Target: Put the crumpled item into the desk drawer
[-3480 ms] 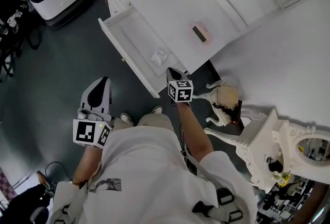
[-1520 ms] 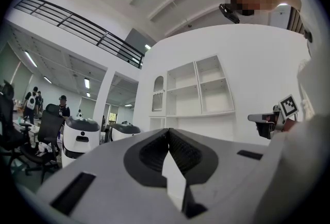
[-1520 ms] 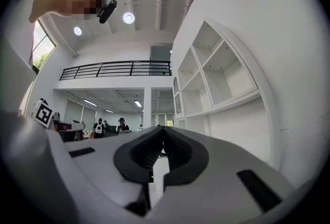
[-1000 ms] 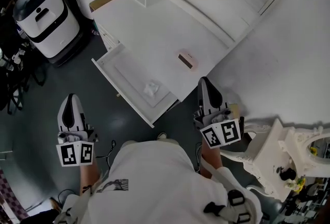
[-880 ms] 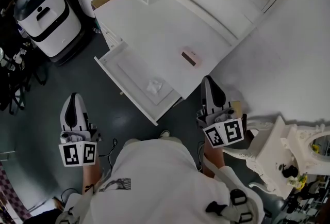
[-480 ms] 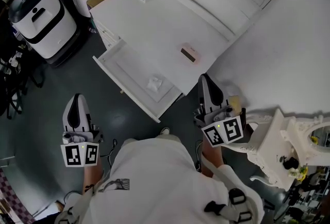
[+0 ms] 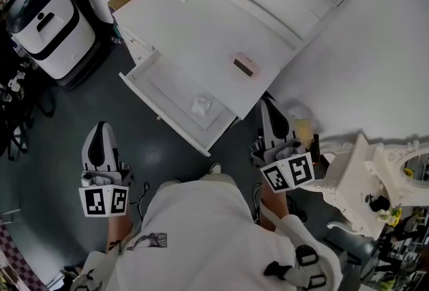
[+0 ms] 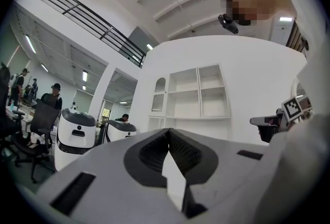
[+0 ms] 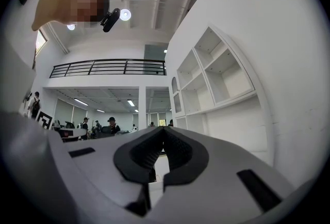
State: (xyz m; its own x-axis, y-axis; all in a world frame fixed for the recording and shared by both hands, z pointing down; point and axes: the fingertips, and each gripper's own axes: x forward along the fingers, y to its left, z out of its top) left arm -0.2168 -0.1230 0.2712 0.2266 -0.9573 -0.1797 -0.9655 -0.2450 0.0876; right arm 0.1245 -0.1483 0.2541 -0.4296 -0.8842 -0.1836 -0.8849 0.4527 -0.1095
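The crumpled item (image 7: pixel 201 106) lies inside the open desk drawer (image 7: pixel 164 115), near its right end and apart from its walls. Both grippers hang clear of the drawer's front edge, jaws clenched on nothing: the left gripper (image 7: pixel 100 130) over open dark floor (image 7: pixel 60 122) well before it, the right gripper (image 7: pixel 269 106) just past its right corner

white machine (image 7: pixel 41 25), small flat box (image 7: pixel 243 67)

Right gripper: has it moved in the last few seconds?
Yes. The right gripper has pulled back from the drawer, whose front corner it reached before; it now hangs to its right, nearer the person.
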